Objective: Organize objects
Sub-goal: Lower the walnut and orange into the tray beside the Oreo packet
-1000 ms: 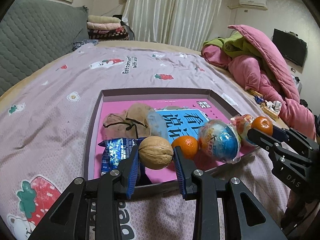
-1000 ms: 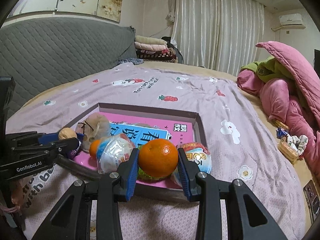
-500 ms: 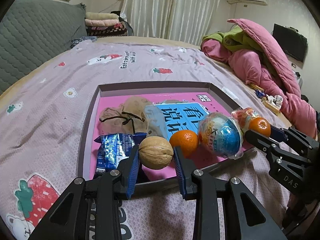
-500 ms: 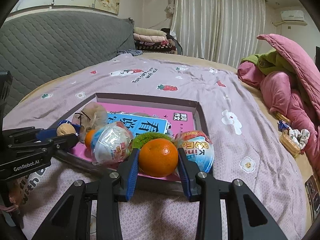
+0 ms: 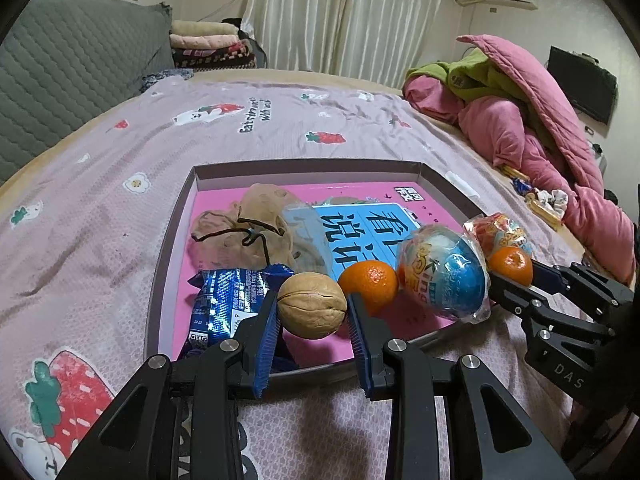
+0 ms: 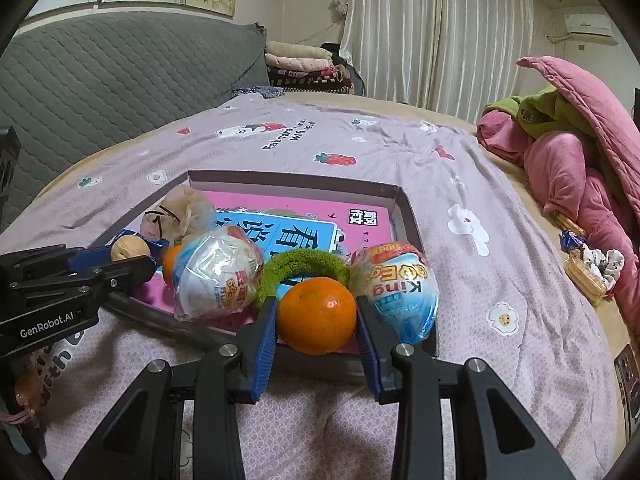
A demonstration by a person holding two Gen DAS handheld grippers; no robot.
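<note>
Left gripper [image 5: 312,316] jaws clamped on walnut [image 5: 312,311]; right gripper [image 6: 317,322] jaws clamped on tangerine [image 6: 317,321]. Both held over near rim of tray [image 5: 308,169] on bed.

Risks:
- round walnut squirts out from between pads, rolls onto bed
- tangerine release knocks wrapped egg toy [image 6: 394,294] just right of jaws
- second tangerine [image 5: 368,286] just beyond left jaws, easily nudged
</note>
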